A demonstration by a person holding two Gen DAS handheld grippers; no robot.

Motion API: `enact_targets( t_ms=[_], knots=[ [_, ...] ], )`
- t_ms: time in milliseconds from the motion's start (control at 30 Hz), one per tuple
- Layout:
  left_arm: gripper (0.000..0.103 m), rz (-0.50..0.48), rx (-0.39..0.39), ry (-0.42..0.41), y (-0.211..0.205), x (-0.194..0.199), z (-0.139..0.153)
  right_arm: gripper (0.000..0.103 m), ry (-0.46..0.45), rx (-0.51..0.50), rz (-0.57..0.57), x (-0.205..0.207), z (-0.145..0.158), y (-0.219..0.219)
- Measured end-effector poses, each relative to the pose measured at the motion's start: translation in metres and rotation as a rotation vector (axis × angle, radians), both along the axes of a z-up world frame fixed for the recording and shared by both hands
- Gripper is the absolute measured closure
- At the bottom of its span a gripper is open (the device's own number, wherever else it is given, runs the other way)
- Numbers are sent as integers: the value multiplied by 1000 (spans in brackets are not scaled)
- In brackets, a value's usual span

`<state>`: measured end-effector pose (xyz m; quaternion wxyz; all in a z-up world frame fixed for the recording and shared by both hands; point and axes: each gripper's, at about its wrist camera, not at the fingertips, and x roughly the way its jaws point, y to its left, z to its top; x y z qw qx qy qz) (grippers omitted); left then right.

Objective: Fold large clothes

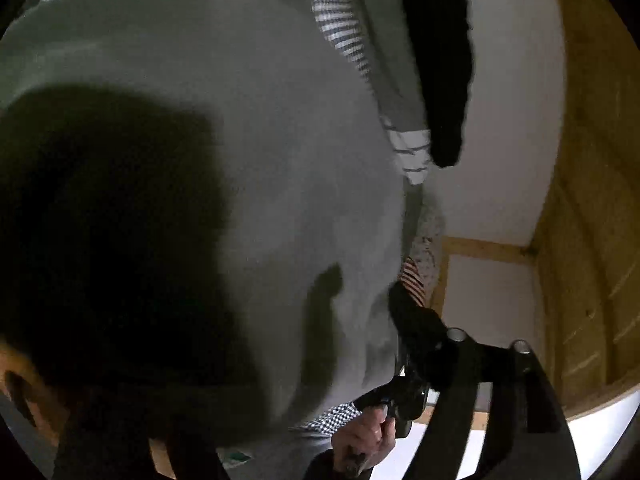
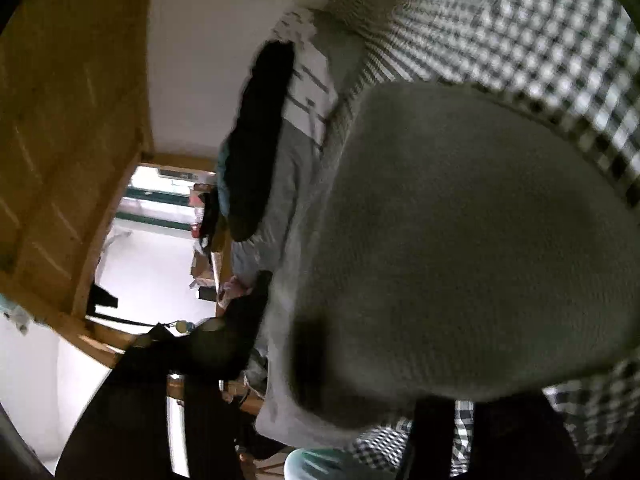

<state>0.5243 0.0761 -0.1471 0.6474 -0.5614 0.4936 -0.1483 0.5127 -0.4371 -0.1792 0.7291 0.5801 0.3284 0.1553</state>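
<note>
A grey garment (image 1: 248, 128) fills the near view over a black-and-white checked cover (image 2: 540, 40). Its right edge drops toward bare white wall (image 1: 512, 120). Whether the left gripper (image 1: 320, 452) or right gripper (image 2: 460, 440) grips the fabric is unclear.

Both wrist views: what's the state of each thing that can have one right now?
grey garment: bunched up close to both lenses, not laid flat
checked cloth: spread out under the garment
dark garment: lying heaped, untouched
left gripper: open, grey garment between its fingers
right gripper: open or shut unclear, one finger hidden under the garment
hand: closed around the right gripper's handle
</note>
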Motion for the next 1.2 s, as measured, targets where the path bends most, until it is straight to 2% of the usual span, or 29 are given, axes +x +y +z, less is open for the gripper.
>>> enact_targets(
  t_ms=[33,67,167,233,300,333,400,433,500,533,567,600,667,767,867,967,1067,1133,1200],
  knots=[
    [29,15,-12,28,-1,-3,-4,61,31,-9,-21,-4,1,-1],
    [30,4,-7,21,-5,-7,5,65,21,-18,-24,-6,9,-3],
    [30,-58,22,-79,-3,-18,48,65,-30,-51,-20,-15,40,-12],
    [30,-59,6,-70,4,-23,56,64,-34,-56,-3,-10,48,-14],
    [30,-64,-21,-39,5,-18,50,63,-29,-59,8,-2,47,-12],
    [30,-67,-19,-25,5,-15,45,58,-30,-54,13,-1,45,-10],
    [26,-58,-27,29,5,-11,24,49,-17,-50,26,2,38,-5],
    [21,-64,-30,39,4,-8,15,45,-3,-50,26,4,32,-3],
    [20,-62,-14,73,6,-10,-7,43,16,-48,27,4,16,1],
    [24,-48,-27,58,5,-13,-14,54,19,-47,18,2,12,2],
    [45,-22,-20,35,7,-18,-13,76,19,-52,4,-1,12,0],
    [49,-16,-4,8,7,-19,-7,79,0,-51,1,-5,15,-2],
    [70,-18,17,-91,9,-22,16,83,-67,-43,-21,-12,32,-10],
    [73,-16,57,-254,17,-25,67,85,-141,26,-44,-12,53,-20],
    [75,-20,25,-315,19,-15,79,85,-179,42,-65,-6,61,-21],
    [76,-29,-5,-232,19,6,47,85,-89,51,-6,19,45,-14],
    [75,-48,-78,-143,19,12,16,84,-3,-18,43,33,40,-4],
    [73,-46,-65,-105,20,5,7,82,41,-38,57,35,37,2],
    [72,-45,-62,-81,20,5,0,84,39,-51,46,33,38,4]
  ],
)
